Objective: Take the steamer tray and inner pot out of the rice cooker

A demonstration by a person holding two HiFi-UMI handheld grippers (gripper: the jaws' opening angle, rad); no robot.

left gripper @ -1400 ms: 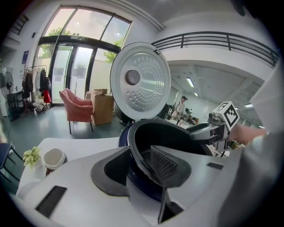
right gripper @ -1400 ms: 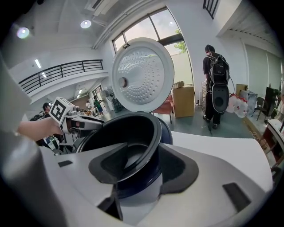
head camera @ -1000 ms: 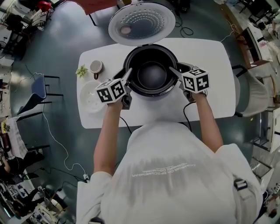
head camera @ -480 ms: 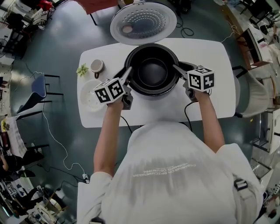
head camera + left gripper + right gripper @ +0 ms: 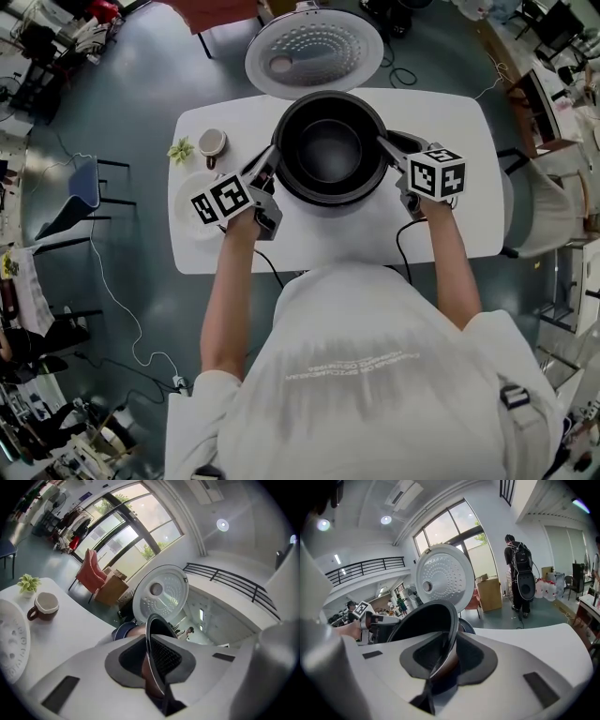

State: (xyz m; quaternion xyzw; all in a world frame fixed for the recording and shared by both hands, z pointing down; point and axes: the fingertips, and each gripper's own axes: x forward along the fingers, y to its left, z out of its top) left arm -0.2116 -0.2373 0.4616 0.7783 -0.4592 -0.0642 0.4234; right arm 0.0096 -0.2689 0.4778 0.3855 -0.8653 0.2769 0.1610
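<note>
The black inner pot [image 5: 330,150] is held by its rim from both sides over the rice cooker, whose round white lid [image 5: 314,52] stands open behind it. My left gripper [image 5: 267,167] is shut on the left rim [image 5: 151,634], and its jaws have just been closing on it. My right gripper [image 5: 384,147] is shut on the right rim [image 5: 449,630], and its jaws have also just been closing on it. The white perforated steamer tray [image 5: 185,202] lies on the table left of the cooker, partly hidden by the left gripper's marker cube.
A brown-and-white cup [image 5: 213,142] and a small green plant [image 5: 179,150] stand at the white table's [image 5: 450,187] far left. A black cable [image 5: 401,246] runs off the near edge. Chairs and a person with a backpack [image 5: 519,581] stand around the table.
Both grippers have risen, and the pot has come up with them and looks larger. The left gripper has rolled and its jaws have narrowed onto the rim.
</note>
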